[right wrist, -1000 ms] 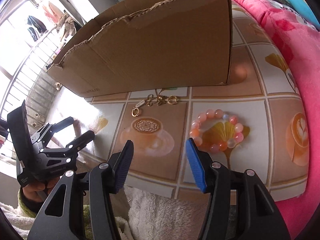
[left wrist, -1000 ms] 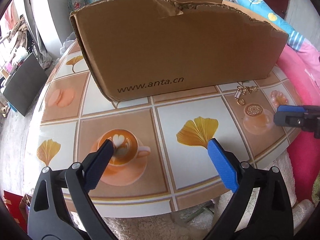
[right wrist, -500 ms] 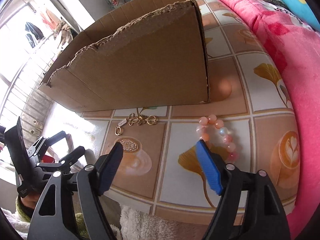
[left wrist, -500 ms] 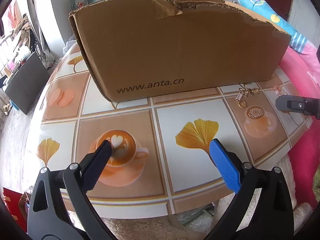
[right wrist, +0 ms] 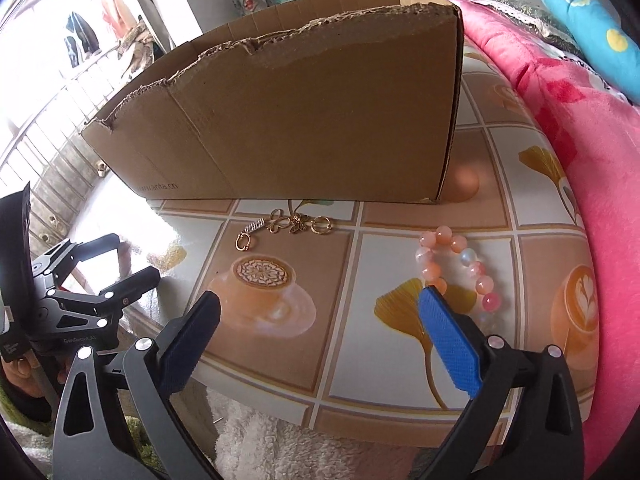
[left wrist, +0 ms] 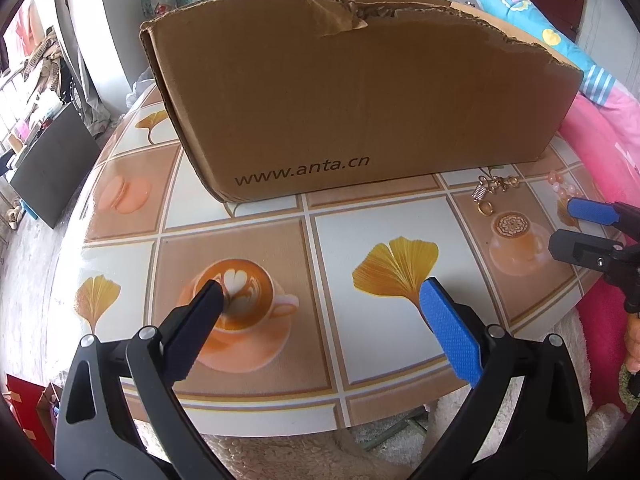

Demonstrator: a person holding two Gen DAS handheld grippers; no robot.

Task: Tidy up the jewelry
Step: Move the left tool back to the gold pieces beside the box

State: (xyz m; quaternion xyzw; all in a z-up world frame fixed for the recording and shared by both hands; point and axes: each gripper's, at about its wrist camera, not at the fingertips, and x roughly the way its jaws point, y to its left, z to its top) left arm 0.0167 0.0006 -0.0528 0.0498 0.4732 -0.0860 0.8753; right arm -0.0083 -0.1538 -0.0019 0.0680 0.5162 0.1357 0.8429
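1. Right gripper (right wrist: pixel 320 312) opening wide, nothing between the jaws, above the table's (right wrist: pixel 360 364) near edge.
2. Bead bracelet (right wrist: pixel 460 268) just beyond its blue finger, towards the right edge.
3. Gold chain (right wrist: pixel 284 226) lengthwise along the box (right wrist: pixel 300 120) front.
4. Left gripper (left wrist: pixel 320 300) apart, empty, farther off.

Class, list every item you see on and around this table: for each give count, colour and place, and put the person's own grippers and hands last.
cardboard box: one, brown, open-topped with a torn rim, at the back of the table.
gold chain: one, gold, on the table just in front of the box.
bead bracelet: one, pink and peach, on the table right of the chain.
table: one, round, tile print of coffee cups and ginkgo leaves.
blanket: one, pink, right of the table.
left gripper: one, black with blue pads, open, above the near table edge.
right gripper: one, black and blue, jaws opening, nothing between them, near the bracelet.
hand: one, holding the left gripper's handle.
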